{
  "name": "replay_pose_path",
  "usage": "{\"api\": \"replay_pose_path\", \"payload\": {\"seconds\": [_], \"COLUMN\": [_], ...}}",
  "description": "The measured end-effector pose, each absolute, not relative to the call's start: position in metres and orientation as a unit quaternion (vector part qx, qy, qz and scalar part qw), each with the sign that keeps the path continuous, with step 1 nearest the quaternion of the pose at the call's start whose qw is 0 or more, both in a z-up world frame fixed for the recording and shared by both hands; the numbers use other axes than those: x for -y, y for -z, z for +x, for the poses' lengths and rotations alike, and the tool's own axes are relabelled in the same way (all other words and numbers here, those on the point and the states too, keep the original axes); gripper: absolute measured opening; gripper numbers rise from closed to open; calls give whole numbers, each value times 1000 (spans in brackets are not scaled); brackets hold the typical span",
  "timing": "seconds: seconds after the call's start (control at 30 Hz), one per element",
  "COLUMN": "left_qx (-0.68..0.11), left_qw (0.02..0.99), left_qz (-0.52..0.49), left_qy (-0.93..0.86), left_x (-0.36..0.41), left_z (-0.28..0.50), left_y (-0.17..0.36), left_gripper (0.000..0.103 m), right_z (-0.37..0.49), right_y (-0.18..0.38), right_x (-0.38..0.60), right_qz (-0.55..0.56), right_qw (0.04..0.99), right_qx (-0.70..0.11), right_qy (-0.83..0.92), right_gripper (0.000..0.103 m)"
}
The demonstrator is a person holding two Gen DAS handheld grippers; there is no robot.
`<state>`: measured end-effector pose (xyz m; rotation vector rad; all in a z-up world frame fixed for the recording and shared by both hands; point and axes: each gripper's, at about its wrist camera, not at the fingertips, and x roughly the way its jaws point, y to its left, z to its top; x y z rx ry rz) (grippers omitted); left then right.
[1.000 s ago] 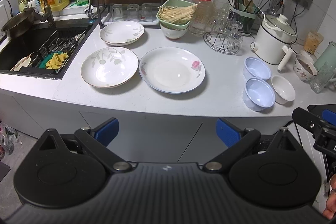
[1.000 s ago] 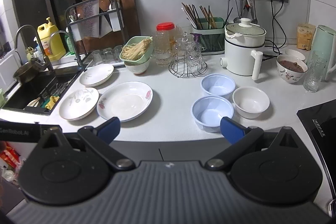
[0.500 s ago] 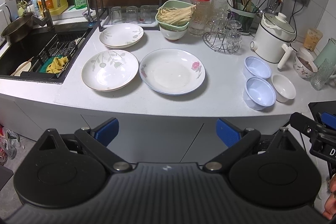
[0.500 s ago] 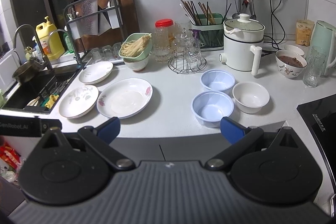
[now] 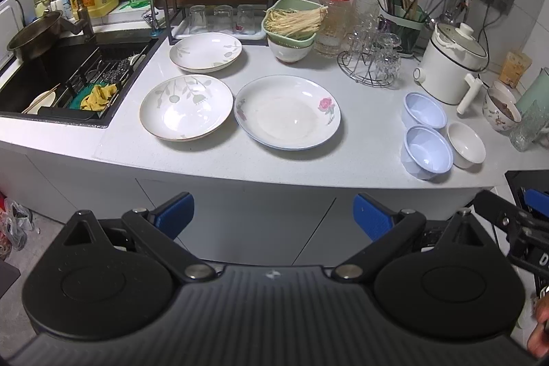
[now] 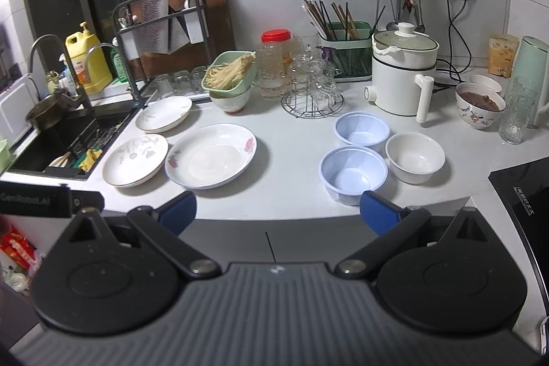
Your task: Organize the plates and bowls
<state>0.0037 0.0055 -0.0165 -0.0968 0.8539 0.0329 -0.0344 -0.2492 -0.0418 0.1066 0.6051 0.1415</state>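
three plates (image 5: 287, 111), three bowls (image 5: 427, 152)

Three plates are sitting on the bench (image 5: 308, 167): the big plate (image 5: 287, 111) at centre, a second plate (image 5: 186, 107) touching it at 9 o'clock, a third plate (image 5: 205, 51) lying behind at 11 o'clock. Three bowls (image 5: 427, 150) are clustering at 3 o'clock, the sink (image 5: 51, 84) lying at far 9 o'clock.

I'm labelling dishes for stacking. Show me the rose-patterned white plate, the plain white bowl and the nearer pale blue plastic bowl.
rose-patterned white plate (image 5: 287, 117), left wrist view, bare centre of the well.
plain white bowl (image 6: 415, 157), right wrist view, inner bottom.
nearer pale blue plastic bowl (image 6: 353, 175), right wrist view, inner bottom.
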Motion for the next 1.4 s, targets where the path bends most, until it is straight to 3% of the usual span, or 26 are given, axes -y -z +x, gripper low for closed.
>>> {"api": "replay_pose_path", "payload": {"seconds": [0.77, 1.27, 1.4], "left_qx": [-419, -438, -444], "left_qw": [907, 897, 895], "left_qz": [-33, -48, -46], "left_qy": [-5, 1, -2], "left_x": [-21, -87, -110], "left_z": [32, 87, 104], "left_y": [21, 25, 25], "left_gripper": [101, 101, 101], "right_z": [-19, 20, 34], "right_y": [41, 42, 42], "right_x": [232, 184, 165], "right_qz": [57, 74, 78], "right_qw": [948, 946, 942], "right_qx": [-303, -310, -319], "right_qy": [-78, -68, -66], "right_gripper": [103, 103, 97]}}
